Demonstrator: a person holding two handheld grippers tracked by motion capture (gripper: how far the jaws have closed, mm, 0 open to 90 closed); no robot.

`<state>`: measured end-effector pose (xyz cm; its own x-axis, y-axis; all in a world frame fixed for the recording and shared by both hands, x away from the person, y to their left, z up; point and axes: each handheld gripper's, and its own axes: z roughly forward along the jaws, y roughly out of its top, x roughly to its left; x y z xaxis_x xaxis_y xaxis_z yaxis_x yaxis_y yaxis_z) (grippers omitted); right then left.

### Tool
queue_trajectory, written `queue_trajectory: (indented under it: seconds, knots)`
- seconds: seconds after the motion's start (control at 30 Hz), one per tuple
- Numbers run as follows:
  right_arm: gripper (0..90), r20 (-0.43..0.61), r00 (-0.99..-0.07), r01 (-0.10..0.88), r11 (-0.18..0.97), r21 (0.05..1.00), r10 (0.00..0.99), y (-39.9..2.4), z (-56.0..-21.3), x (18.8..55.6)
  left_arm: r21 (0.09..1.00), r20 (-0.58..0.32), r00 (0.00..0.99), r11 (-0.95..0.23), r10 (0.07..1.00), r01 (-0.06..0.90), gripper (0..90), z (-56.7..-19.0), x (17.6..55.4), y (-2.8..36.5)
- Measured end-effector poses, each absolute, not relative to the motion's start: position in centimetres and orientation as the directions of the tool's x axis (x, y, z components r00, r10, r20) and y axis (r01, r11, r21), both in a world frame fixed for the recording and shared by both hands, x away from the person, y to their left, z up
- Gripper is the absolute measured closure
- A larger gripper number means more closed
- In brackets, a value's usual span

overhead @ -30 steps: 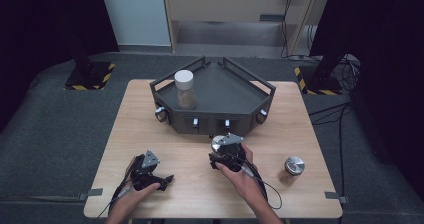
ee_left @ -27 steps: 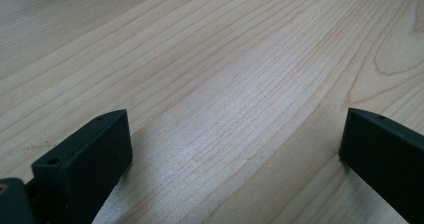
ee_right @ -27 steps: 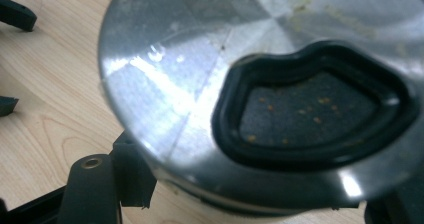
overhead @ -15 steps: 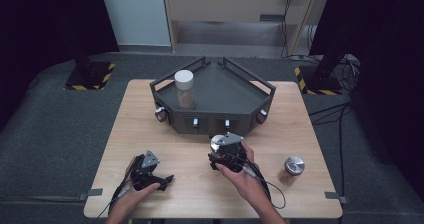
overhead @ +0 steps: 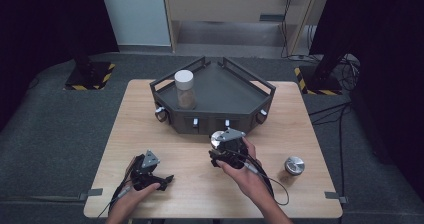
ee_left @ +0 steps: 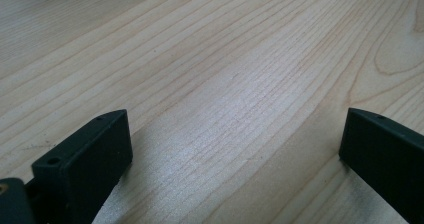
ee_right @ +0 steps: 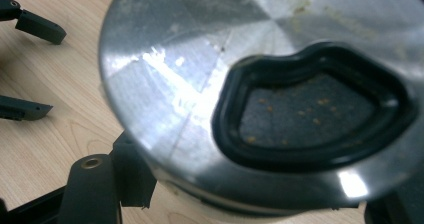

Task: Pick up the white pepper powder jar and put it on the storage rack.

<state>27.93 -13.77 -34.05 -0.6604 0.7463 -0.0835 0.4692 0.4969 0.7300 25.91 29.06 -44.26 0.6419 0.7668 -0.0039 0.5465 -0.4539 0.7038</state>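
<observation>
Held in the right gripper (overhead: 216, 143): a round metal lid (ee_right: 260, 89), shiny brushed steel, with faint streaks radiating from its middle. Set into the face, a black rubber-like ring (ee_right: 315, 111) of irregular, lip-like outline, and inside that ring a dark grey field speckled with small orange-brown crumbs. A few of the same crumbs also near the upper rim of the metal. Bright glare spots on the steel, left of the ring and at the lower right edge. Clamped at its rim between the two black jaws, one jaw visible at the lower left of the right gripper view, pressed against the lid's side.

In the high view, seen as a small bright disc (overhead: 217, 138) at the front of the right gripper, above the wooden table (overhead: 300, 114), just in front of the dark angular tray (overhead: 235, 84). Inside that tray, at its left part, a clear jar (overhead: 185, 89) with a white cap and brownish content, upright.

Further right on the table, well apart from the hand, a second metal lid-like piece (overhead: 294, 165), round and silvery, lying flat.

At the left, the left gripper (overhead: 162, 178) low over the table near the front edge, jaws spread wide, nothing between them but bare wood grain. Both jaw tips close to the surface in the left gripper view; touching or not, cannot tell.
</observation>
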Motion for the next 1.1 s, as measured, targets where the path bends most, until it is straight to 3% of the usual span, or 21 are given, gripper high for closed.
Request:
queue_trajectory:
  seconds: [0.47, 1.1]
  knots:
    - [30.8, -0.089, -0.662, 0.468, 0.503, 0.727, 0.744, -13.2, -33.7, 28.4, 0.704, -0.004, 0.642, -0.454, 0.767, 0.546, 0.0, -44.3, 25.9, 29.1]
    - [30.8, -0.106, -0.632, 0.459, 0.482, 0.746, 0.768, -13.8, -30.2, 29.6, 0.704, -0.004, 0.642, -0.454, 0.767, 0.546, 0.0, -44.3, 25.9, 29.1]
